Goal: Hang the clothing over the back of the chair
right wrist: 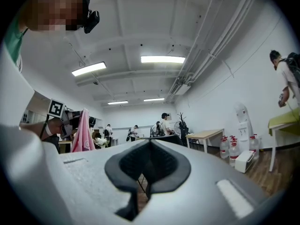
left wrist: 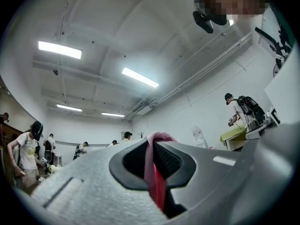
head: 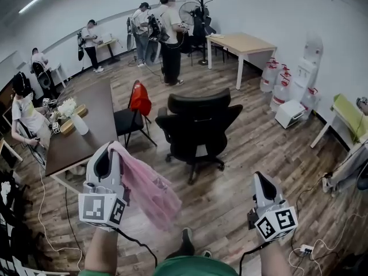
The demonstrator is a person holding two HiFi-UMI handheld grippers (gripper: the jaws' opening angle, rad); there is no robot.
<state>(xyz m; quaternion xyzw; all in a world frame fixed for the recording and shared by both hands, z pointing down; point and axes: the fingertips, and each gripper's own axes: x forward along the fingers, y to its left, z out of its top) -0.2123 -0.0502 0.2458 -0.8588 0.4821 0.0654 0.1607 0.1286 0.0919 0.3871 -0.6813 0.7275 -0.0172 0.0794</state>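
Note:
A pink piece of clothing hangs from my left gripper, which is shut on its upper edge. In the left gripper view the pink cloth is pinched between the dark pads of the left gripper. The black office chair stands ahead in the middle of the floor, its back toward me and bare. My right gripper is held at the lower right, apart from the cloth. In the right gripper view the right gripper is shut with nothing between its pads, and the pink clothing shows at the left.
A second chair with a red garment on its back stands left of the office chair, by a dark table. A light wooden table, water bottles and several people are farther off. Cables lie on the floor at right.

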